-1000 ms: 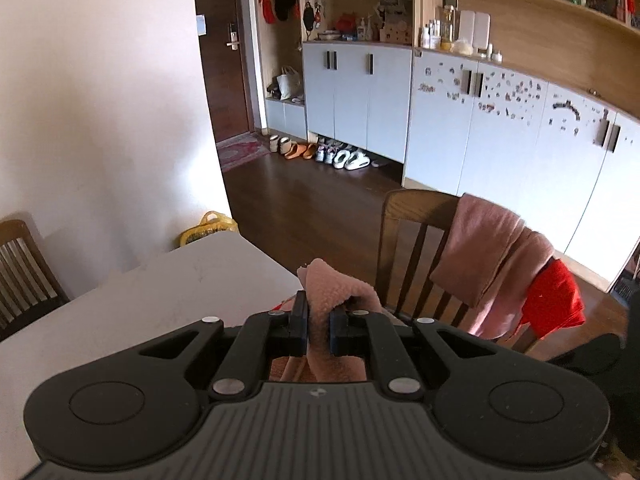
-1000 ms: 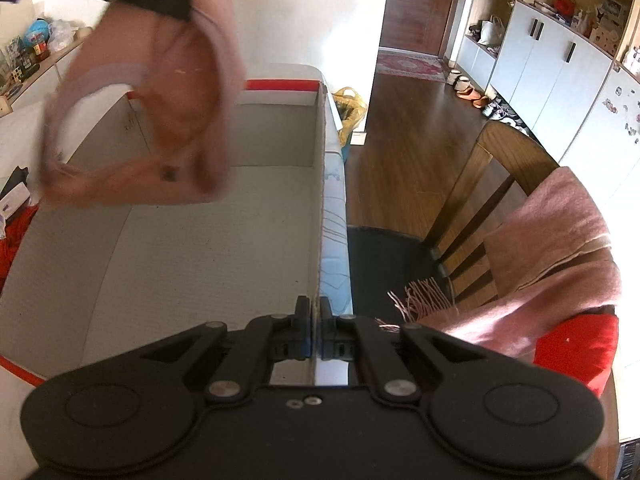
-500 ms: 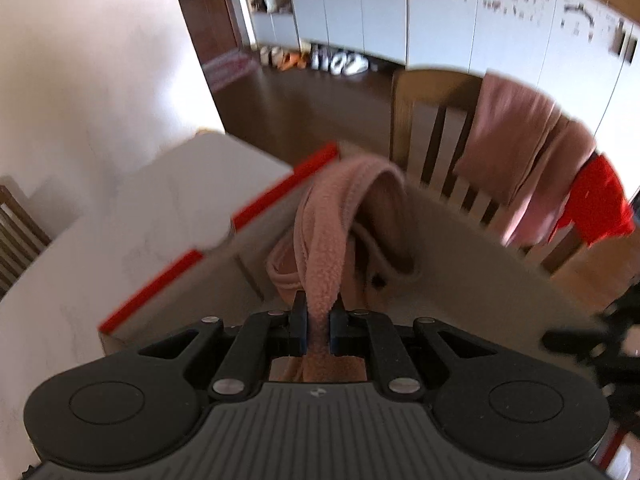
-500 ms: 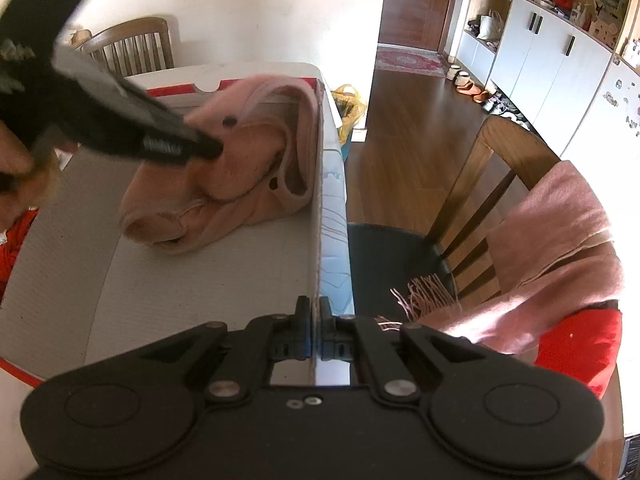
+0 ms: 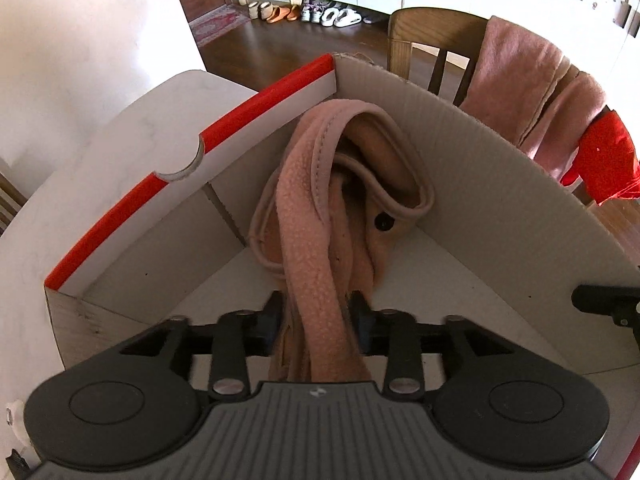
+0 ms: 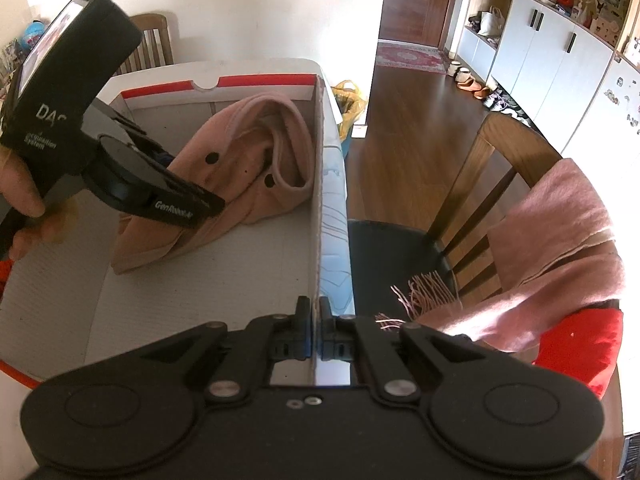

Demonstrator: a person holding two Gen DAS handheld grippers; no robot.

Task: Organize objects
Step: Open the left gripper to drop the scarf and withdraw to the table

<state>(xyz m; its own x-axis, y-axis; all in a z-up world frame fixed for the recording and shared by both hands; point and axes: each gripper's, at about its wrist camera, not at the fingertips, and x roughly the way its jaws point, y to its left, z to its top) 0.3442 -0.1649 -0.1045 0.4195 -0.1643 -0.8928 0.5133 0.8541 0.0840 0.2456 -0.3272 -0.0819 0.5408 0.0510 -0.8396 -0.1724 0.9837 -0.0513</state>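
A pink fleece garment (image 5: 320, 208) with dark buttons lies in the far corner of a white cardboard box with red-edged flaps (image 5: 132, 200). My left gripper (image 5: 318, 312) is inside the box with its jaws parted wide; the garment drapes loosely between them. The garment (image 6: 248, 168) and the left gripper (image 6: 200, 208) also show in the right wrist view. My right gripper (image 6: 315, 320) is shut on the box's near right wall (image 6: 320, 208).
The box sits on a white table (image 5: 100, 152). A wooden chair (image 6: 492, 184) stands right of the box with a pink scarf (image 6: 560, 240) and a red cloth (image 6: 576, 344) draped on it. Another chair (image 6: 152, 44) stands behind the table.
My left gripper lowered the pink garment into the box and its jaws opened wide. The garment now rests on the box floor. The right gripper kept its hold on the wall.
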